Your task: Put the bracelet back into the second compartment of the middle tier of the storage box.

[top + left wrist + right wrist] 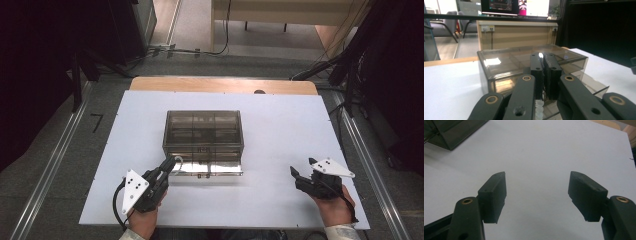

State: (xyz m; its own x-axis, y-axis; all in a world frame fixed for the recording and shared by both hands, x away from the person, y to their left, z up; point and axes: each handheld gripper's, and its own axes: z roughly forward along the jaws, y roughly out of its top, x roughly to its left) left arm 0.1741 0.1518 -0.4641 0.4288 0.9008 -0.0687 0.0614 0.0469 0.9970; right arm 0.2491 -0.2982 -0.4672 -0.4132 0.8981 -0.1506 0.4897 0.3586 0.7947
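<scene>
White board covered the tabletop (pixel 280 150), with grey floor and dark equipment around it. Taking the smoky transparent box (pixel 203 131) at the middle of the board as landmark: the left tool (pixel 169 164) sat at the box's near-left corner, its jaws clenched together; in the left gripper view a small whitish beaded piece (pixel 539 110) showed low between them, though whether it was pinched I could not tell. A clear drawer tray (pixel 210 168) stuck out from the box's near face, just right of that tool's tips. Well to the right of the box, near the board's near-right corner, the right tool (pixel 295 173) rested with its jaws spread wide and bare board between them.
</scene>
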